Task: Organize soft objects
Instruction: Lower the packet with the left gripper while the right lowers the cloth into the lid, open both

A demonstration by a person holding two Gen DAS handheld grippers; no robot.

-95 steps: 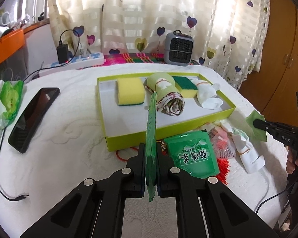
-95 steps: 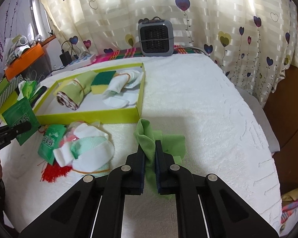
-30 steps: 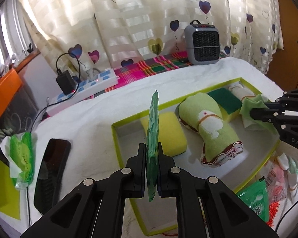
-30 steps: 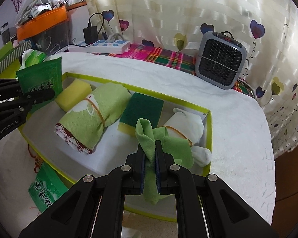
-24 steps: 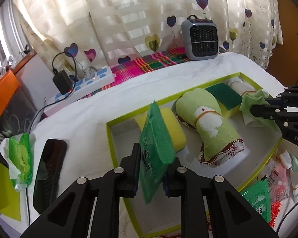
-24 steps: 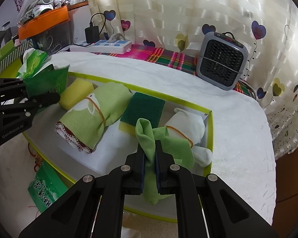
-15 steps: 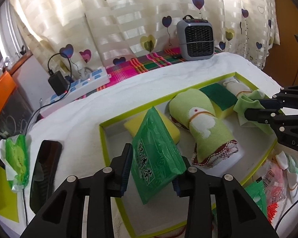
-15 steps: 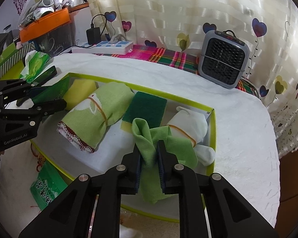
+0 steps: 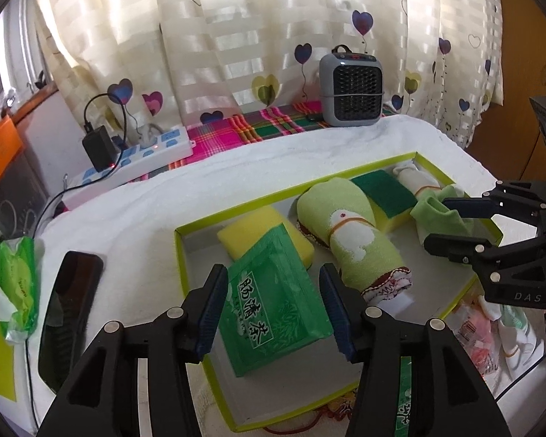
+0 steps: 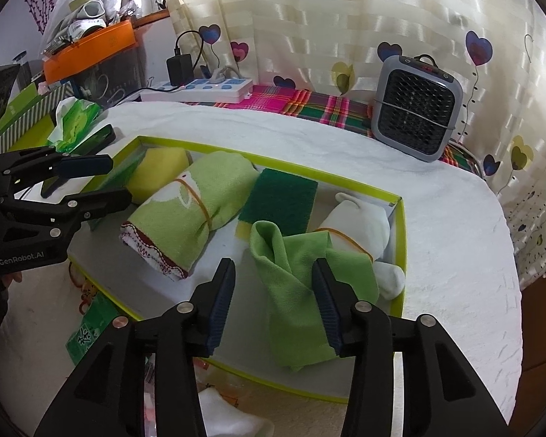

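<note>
A lime-green box lies on the white bedcover. My left gripper hangs over the box's left end, jaws opening. The green tea packet lies flat between its fingers, free of the pads and leaning on a yellow sponge. My right gripper is over the right end, jaws also opening. The green cloth lies loose between them, draped over a white sock roll. A rolled green towel and a green-topped sponge fill the middle.
A black phone and a tissue pack lie left of the box. A power strip and a grey heater stand behind it. Another green packet and loose bundles sit in front.
Both grippers came over the box and opened. The packet, held upright before, tipped flat into the box. The cloth slipped free of the right pads and settled.
</note>
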